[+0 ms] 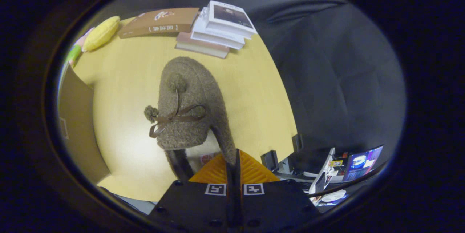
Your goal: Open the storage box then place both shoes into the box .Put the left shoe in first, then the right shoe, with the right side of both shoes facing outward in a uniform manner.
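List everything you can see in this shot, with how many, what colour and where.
slipper: one, brown fuzzy with pom-poms and ribbon bow, just ahead of the fingers, its collar edge pinched between them
table: one, yellow wood, under the slipper
books: a stack, white and pinkish, beyond the slipper
brown book: one, beside the stack
corn toy: one, yellow, left of the brown book
cardboard box: one, brown, left of the slipper
gripper: one, closed on the slipper's edge
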Motion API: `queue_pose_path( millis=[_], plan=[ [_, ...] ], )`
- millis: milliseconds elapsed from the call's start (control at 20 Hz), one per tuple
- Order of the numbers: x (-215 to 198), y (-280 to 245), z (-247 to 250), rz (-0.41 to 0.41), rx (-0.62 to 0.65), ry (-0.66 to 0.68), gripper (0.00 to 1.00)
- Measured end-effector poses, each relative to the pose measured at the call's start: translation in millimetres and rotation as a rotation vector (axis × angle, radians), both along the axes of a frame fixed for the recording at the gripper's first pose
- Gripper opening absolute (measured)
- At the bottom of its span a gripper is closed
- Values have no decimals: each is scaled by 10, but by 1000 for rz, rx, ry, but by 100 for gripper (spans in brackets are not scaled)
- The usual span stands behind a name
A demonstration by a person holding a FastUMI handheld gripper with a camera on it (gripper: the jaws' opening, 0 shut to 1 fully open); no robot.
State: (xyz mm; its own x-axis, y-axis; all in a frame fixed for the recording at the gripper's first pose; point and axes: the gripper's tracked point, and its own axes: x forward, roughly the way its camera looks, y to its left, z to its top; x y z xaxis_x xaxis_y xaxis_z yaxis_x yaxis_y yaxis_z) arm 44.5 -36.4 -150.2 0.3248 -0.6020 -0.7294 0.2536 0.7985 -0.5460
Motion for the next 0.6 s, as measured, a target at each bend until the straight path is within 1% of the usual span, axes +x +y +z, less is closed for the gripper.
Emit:
queue_pose_path(
  millis=[150, 300, 600],
  plan=[
    [-41, 379, 320, 29, -26, -37, 4],
    [-85, 863, 549, 68, -29, -64, 4],
    [-140, 1902, 820, 149, 1, -88, 4]
  ],
)
